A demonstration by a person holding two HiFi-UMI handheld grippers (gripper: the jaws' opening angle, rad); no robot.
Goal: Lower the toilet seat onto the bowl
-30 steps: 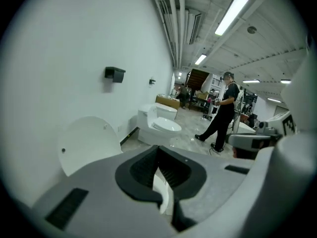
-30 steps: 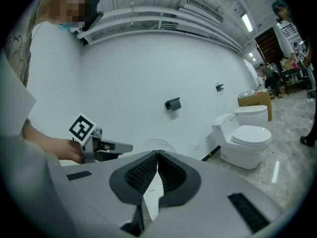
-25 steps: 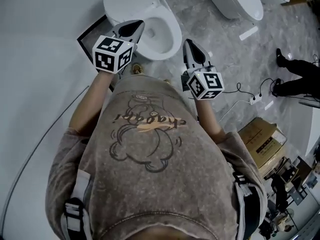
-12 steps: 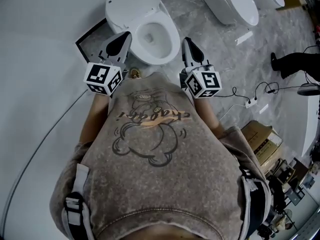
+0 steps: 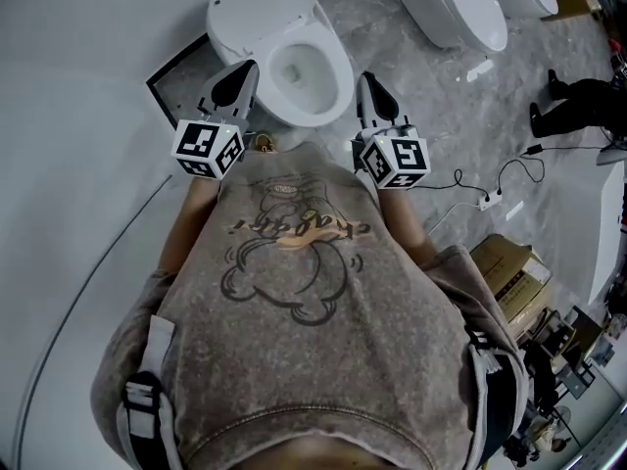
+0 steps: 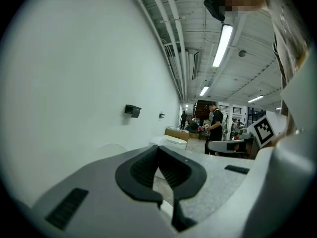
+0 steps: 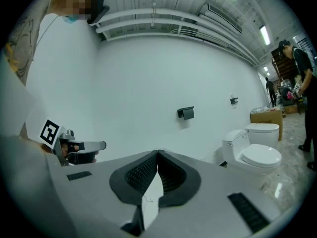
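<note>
The white toilet stands against the wall at the top of the head view. Its seat and lid (image 5: 257, 6) are raised, and the bowl (image 5: 338, 67) is open below them. My left gripper (image 5: 238, 74) hovers just left of the bowl, shut and holding nothing. My right gripper (image 5: 368, 86) hangs just right of the bowl, also shut and empty. Neither touches the toilet. In the left gripper view the left gripper (image 6: 158, 148) has its jaws closed tip to tip. The right gripper (image 7: 157, 153) looks the same in the right gripper view.
More white toilets (image 5: 453, 8) line the marble floor to the right; one toilet (image 7: 253, 151) shows in the right gripper view under a wall paper holder (image 7: 185, 113). A power strip with cable (image 5: 487, 199), a cardboard box (image 5: 511, 270) and a person's legs (image 5: 578, 101) are at the right.
My left gripper has drawn back from the bowl toward my body and slightly left. The right gripper has barely moved. Both stay shut.
</note>
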